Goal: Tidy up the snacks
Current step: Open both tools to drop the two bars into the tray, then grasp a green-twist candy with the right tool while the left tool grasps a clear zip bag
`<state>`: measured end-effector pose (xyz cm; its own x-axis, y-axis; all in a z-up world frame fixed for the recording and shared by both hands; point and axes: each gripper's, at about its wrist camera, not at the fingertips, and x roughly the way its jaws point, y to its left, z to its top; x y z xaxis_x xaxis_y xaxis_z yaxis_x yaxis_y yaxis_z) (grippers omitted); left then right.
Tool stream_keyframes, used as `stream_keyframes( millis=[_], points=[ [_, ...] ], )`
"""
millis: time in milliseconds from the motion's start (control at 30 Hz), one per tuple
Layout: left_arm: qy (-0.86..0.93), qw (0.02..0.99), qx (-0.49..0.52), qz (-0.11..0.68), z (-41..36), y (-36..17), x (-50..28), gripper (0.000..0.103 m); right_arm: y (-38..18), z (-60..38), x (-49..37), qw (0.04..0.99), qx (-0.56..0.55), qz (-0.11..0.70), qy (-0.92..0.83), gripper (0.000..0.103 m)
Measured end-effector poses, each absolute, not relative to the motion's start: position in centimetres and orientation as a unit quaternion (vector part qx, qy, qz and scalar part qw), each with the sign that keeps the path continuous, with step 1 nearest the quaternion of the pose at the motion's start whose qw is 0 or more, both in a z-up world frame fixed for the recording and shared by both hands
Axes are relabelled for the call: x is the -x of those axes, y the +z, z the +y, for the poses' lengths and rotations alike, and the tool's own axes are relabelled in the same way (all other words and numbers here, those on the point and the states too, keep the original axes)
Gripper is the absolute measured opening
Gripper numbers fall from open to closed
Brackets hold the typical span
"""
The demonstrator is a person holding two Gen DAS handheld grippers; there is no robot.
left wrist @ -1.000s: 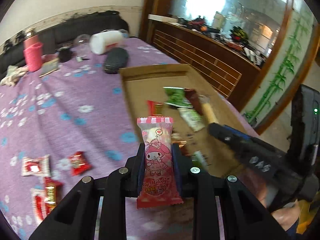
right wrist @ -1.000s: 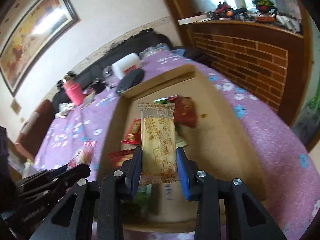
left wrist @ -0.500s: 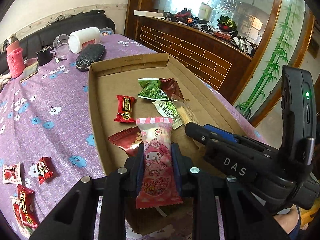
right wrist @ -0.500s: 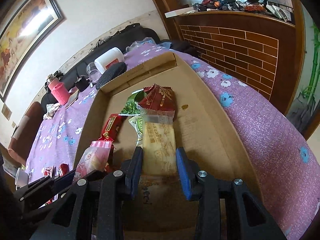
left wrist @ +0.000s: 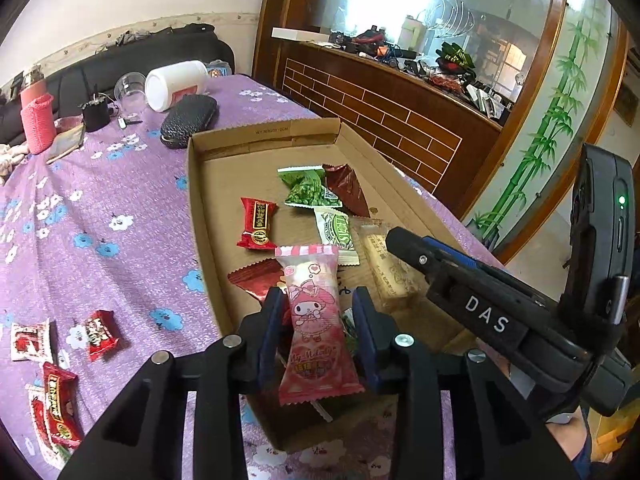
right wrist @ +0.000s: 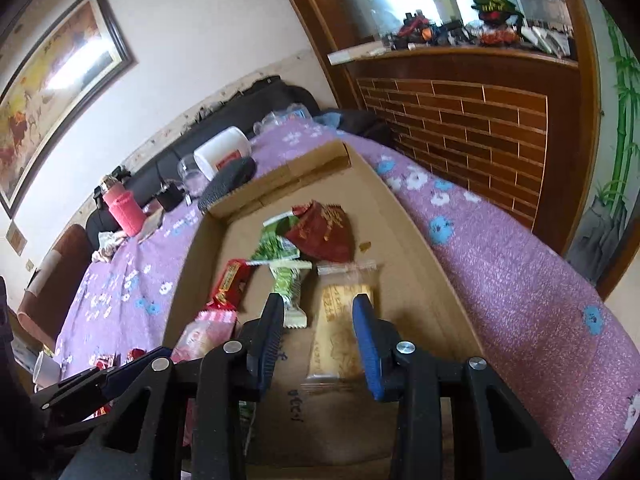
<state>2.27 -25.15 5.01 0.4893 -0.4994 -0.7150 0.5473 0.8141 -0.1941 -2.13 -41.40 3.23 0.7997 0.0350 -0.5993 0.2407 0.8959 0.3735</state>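
Between the spreading pads of the left hand-held gripper (left wrist: 316, 316) hangs a pink snack packet (left wrist: 316, 320) with a cartoon bunny print, a striped top seal and a crimped lower edge; gaps show on both sides, so the pads no longer press it. It sits over the near end of a shallow cardboard box (left wrist: 208, 240) on the bench (left wrist: 100, 220), which has a purple floral cloth. In the box lie a red candy (left wrist: 258, 224), a green packet (left wrist: 310, 192), a dark red packet (left wrist: 348, 192) and a green-white bar (left wrist: 336, 232). The right hand-held gripper (right wrist: 320, 324) is spread over a pale wafer packet (right wrist: 340, 328) lying flat on the box floor, touching only the right pad. More red candies (left wrist: 98, 334) lie on the cloth outside.
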Motion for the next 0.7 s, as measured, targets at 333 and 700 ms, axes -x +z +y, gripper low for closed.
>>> stream_keyframes(
  millis=[333,700],
  points=[
    [-0.285,0.871,-0.016,0.401,-22.0,6.6,-1.2,0.037,4.6,-41.2,4.4,0.951,-0.229,0.204,-0.038,0.038],
    [-0.224,0.890,-0.005,0.398,-13.9,7.8,-0.1,0.039,5.6,-37.4,3.4,0.947,-0.182,0.255,0.068,0.032]
  ],
)
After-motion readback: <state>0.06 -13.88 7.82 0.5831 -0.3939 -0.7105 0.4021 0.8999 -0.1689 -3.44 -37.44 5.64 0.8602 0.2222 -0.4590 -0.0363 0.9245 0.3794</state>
